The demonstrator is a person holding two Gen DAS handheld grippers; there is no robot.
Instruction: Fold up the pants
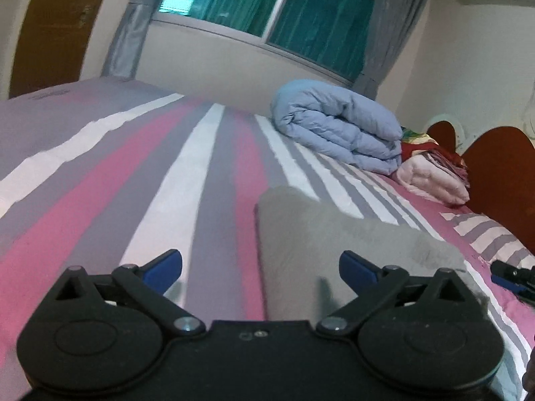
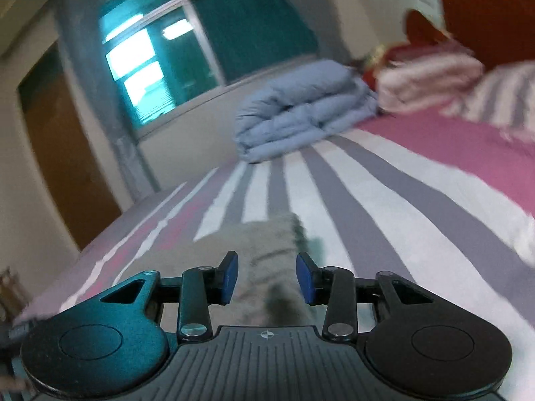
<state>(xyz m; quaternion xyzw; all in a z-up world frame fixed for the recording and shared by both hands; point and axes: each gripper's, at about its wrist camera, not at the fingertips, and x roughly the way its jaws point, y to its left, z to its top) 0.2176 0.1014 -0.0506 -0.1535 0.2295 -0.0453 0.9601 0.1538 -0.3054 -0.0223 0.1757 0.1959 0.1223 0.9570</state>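
Left view: my left tongs (image 1: 260, 269) gape wide and empty; the grey pants (image 1: 334, 250) lie on the striped bed (image 1: 100, 183), just ahead and right of them, long axis running away.

Right view: my right tongs (image 2: 267, 279) stand part open, gripping nothing, pants (image 2: 264, 254) straight ahead between the pads, nearer this hand.

Both wrist cameras are looking low and close along their fingers across the striped bed (image 1: 140, 173), toward its far edge under the window (image 1: 301, 10). Both are sharing the folded blue duvet (image 2: 301, 113) and the headboard (image 1: 501, 173).
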